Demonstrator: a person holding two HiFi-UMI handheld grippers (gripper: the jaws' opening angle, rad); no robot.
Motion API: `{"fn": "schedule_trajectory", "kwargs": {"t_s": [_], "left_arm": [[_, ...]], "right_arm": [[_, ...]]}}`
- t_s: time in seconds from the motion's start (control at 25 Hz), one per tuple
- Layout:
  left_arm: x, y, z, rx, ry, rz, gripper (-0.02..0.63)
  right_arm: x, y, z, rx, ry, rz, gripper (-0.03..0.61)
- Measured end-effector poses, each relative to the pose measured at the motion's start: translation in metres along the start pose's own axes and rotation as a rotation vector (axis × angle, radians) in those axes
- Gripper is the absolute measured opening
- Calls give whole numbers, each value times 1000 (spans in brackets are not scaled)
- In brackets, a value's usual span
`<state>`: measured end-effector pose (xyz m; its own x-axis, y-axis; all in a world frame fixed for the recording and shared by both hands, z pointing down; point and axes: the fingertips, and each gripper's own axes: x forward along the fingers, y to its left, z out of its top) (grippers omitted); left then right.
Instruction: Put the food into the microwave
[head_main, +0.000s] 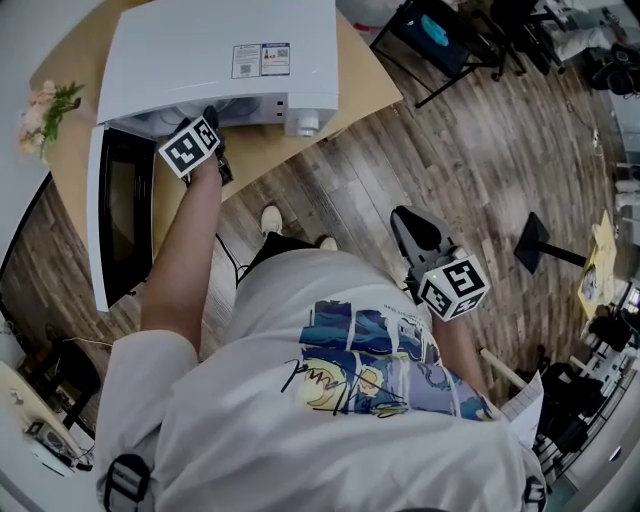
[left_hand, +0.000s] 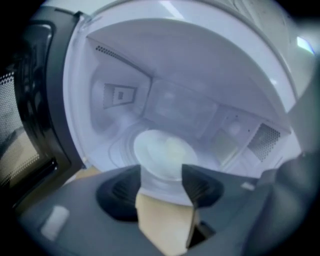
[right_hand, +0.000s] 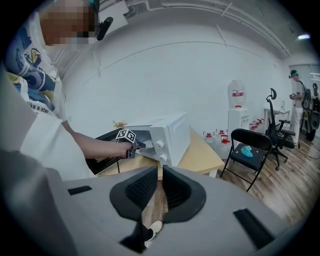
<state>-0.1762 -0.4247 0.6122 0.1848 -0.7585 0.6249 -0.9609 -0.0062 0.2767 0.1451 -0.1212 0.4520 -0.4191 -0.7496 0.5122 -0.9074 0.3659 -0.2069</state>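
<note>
Left gripper view, round food bowl (left_hand: 162, 152) upright inside microwave (left_hand: 200, 65)

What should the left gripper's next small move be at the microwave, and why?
Probably draw the left gripper straight back out of the microwave. Its jaws stand wide apart, not pressing on the white bowl, which appears to rest on the cavity floor. The door hangs open, so backing clear would let it be shut.

The microwave (head_main: 220, 60) is white, its door (head_main: 125, 215) black on the inner face. The tabletop (head_main: 370, 85) is pale tan, the floor (head_main: 470, 170) streaky brown planks. The bowl (left_hand: 162, 150) looks whitish. The shirt (head_main: 330, 430) is white with a blue-and-yellow print.
</note>
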Motion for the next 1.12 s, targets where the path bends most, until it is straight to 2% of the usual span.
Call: {"fn": "schedule_trajectory", "kwargs": {"t_s": [0.32,0.52,0.64,0.8,1.0,1.12], "left_arm": [[-43,-15,-16,27,-30,-12,258],[-78,-26,-33,61,-39,-27,231],[-98,-36,-46,70,-36,-56,178],[-125,-53,-66,89,-31,-101,70],[-160,-67,-87,126,-32,-122,17],[-181,-82,-94,128,-46,-172,9]], "right_arm": [[-13,-5,-10,-18,-13,61,25],[-18,-6,-15,-34,-22,116,23],[-22,-6,-19,-41,-22,151,21],[-24,-6,-23,-53,-22,194,20],[-29,-3,-27,-64,-27,258,17],[-31,-2,-30,-85,-22,295,17]]}}
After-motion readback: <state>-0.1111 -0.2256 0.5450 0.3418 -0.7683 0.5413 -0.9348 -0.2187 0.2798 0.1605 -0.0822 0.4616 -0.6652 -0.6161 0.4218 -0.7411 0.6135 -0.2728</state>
